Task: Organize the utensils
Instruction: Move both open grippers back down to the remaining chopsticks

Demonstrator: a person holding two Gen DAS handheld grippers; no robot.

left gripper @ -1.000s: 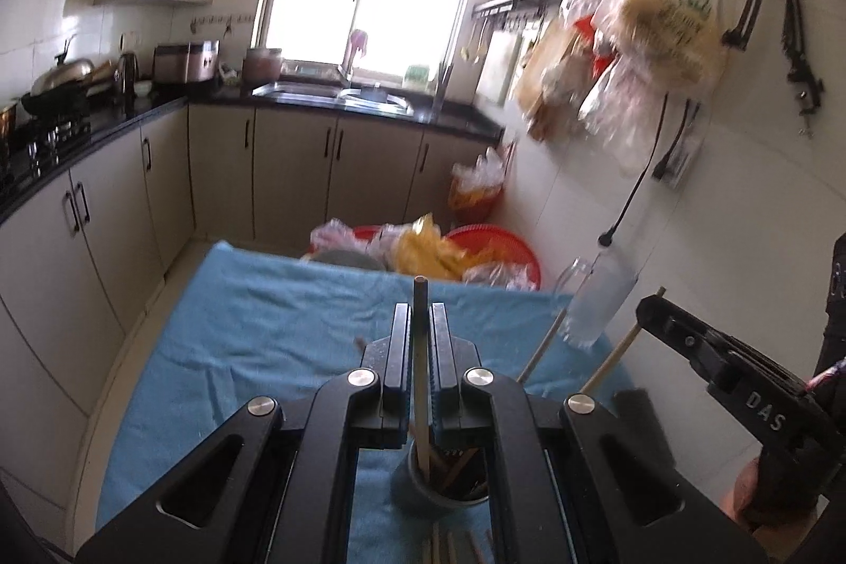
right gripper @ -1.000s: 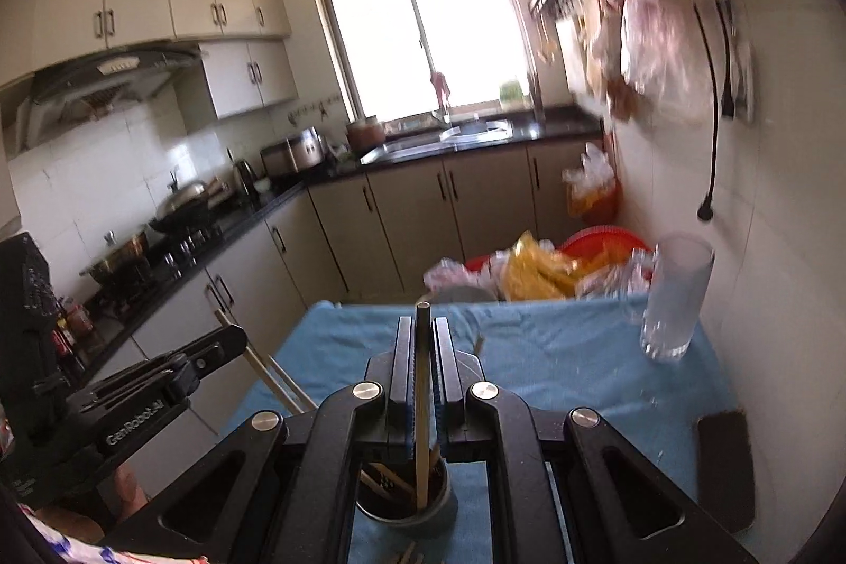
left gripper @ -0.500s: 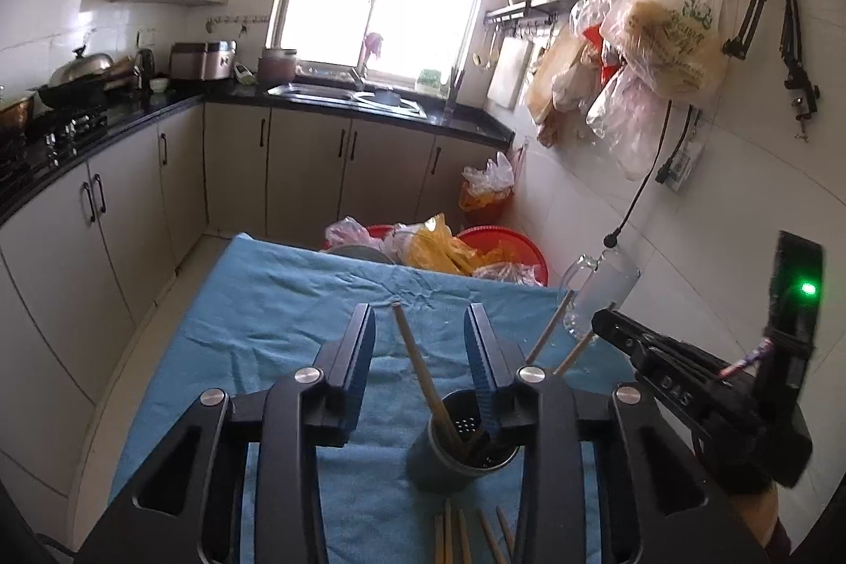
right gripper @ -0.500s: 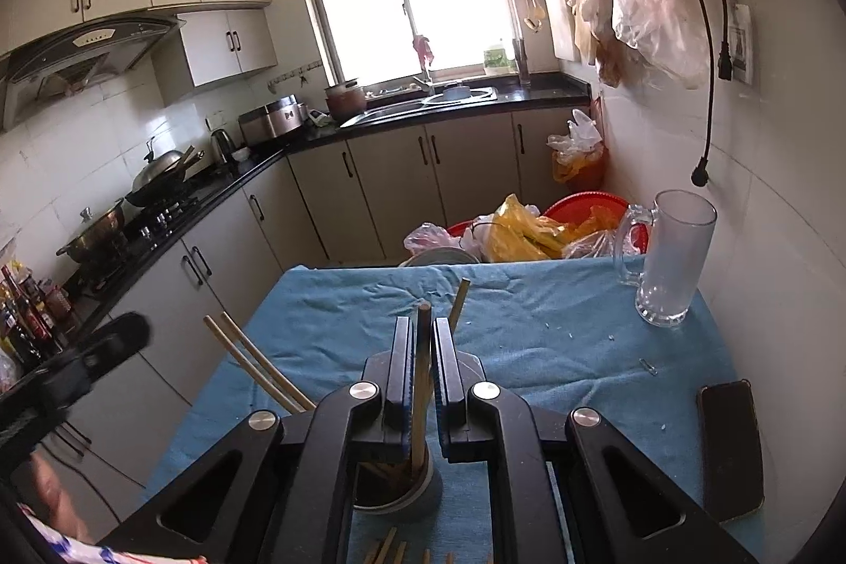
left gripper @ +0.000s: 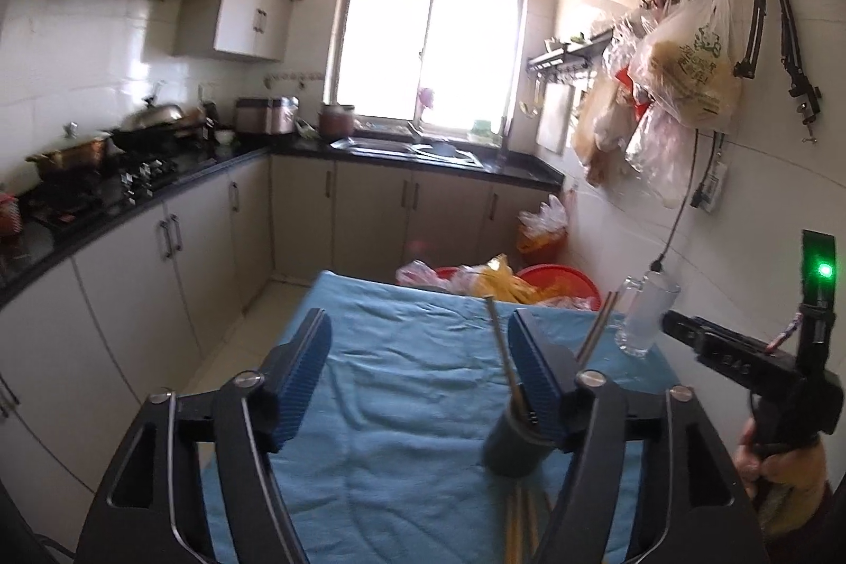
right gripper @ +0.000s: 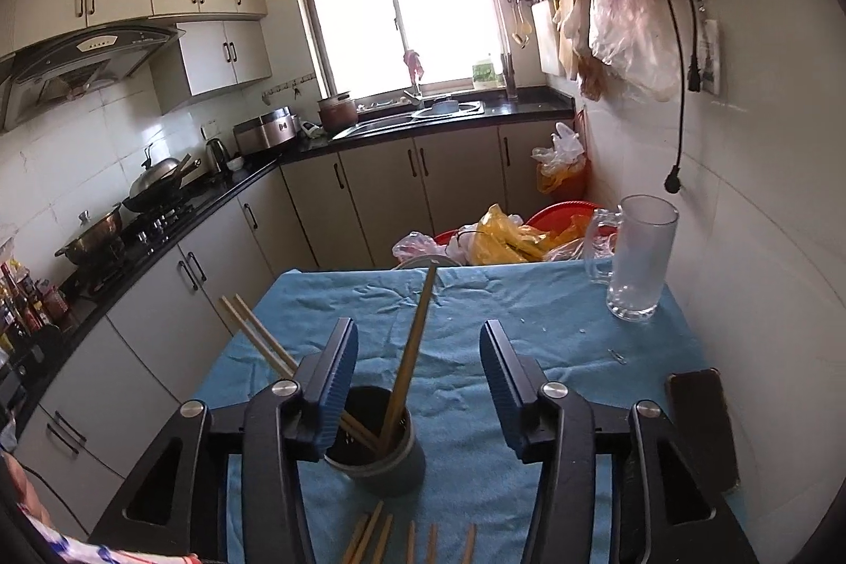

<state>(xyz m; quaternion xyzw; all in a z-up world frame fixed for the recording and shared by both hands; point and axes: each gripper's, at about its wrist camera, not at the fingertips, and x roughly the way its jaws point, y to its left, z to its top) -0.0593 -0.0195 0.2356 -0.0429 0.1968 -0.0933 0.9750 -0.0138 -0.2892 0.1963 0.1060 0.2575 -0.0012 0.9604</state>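
Note:
A dark grey utensil cup (right gripper: 376,457) stands on the blue cloth (right gripper: 529,326) and holds three wooden chopsticks (right gripper: 411,350). It also shows in the left wrist view (left gripper: 510,447) with chopsticks (left gripper: 501,355) leaning out. Several more chopsticks (right gripper: 407,540) lie flat on the cloth in front of the cup. My right gripper (right gripper: 417,384) is open and empty, just above and right of the cup. My left gripper (left gripper: 420,384) is open and empty, left of the cup. The right gripper's body (left gripper: 740,368) shows at the right of the left wrist view.
A glass mug (right gripper: 637,257) stands at the cloth's far right. A dark phone (right gripper: 700,426) lies by the right edge. Plastic bags and red basins (right gripper: 529,236) sit beyond the table's far end. Cabinets run along the left, a tiled wall on the right.
Both grippers opened and let go of their chopsticks, which now stand in the cup. Both grippers rose and drew back; the left one shifted left of the cup.

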